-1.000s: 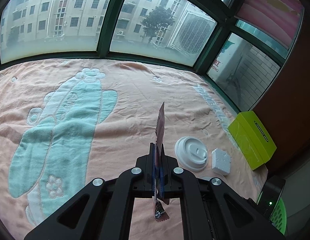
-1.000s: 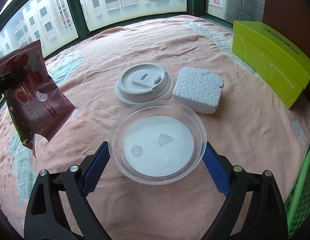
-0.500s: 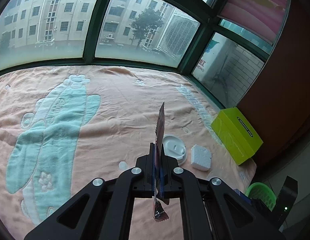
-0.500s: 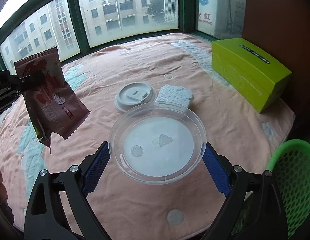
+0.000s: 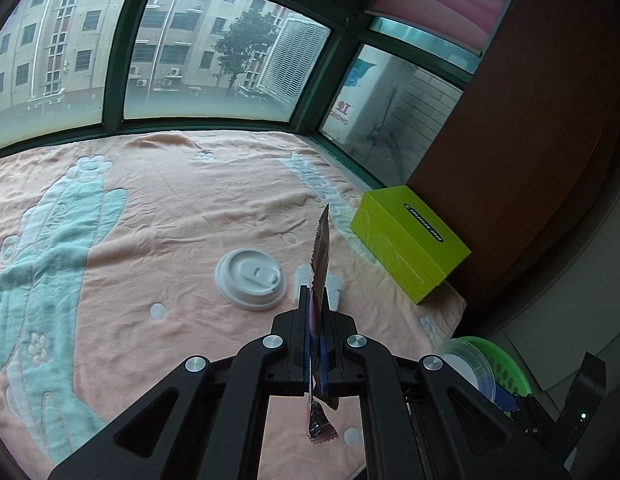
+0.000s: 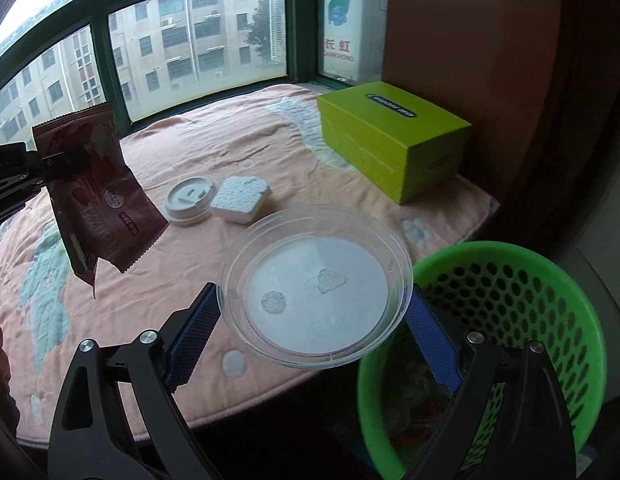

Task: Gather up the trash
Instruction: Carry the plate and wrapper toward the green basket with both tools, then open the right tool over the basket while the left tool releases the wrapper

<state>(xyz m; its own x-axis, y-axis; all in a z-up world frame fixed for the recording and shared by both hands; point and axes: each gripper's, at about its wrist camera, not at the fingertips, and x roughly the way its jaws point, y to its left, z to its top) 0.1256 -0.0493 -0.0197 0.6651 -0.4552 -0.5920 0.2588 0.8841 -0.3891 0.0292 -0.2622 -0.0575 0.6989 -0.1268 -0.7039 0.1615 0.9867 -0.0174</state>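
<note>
My left gripper (image 5: 318,304) is shut on a red snack wrapper (image 5: 321,248), held edge-on above the bed; the same wrapper (image 6: 98,192) hangs at the left of the right wrist view. My right gripper (image 6: 314,312) holds a clear round plastic lid (image 6: 316,284) flat between its blue pads, over the bed's near edge and partly above a green mesh basket (image 6: 522,280). A white cup lid (image 5: 252,278) and a white foam block (image 6: 241,195) lie side by side on the peach blanket (image 5: 150,208). That foam block is mostly hidden behind the wrapper in the left wrist view.
A lime-green box (image 6: 394,136) sits at the bed's far right corner beside a brown wall panel (image 6: 470,40). Green-framed windows (image 5: 110,52) run along the back of the bed. The basket (image 5: 498,364) stands on the floor past the bed's corner.
Both grippers have pulled back and up from the bed with their loads. The green basket has come into view below the clear lid. The cup lid and foam block look smaller and farther away.
</note>
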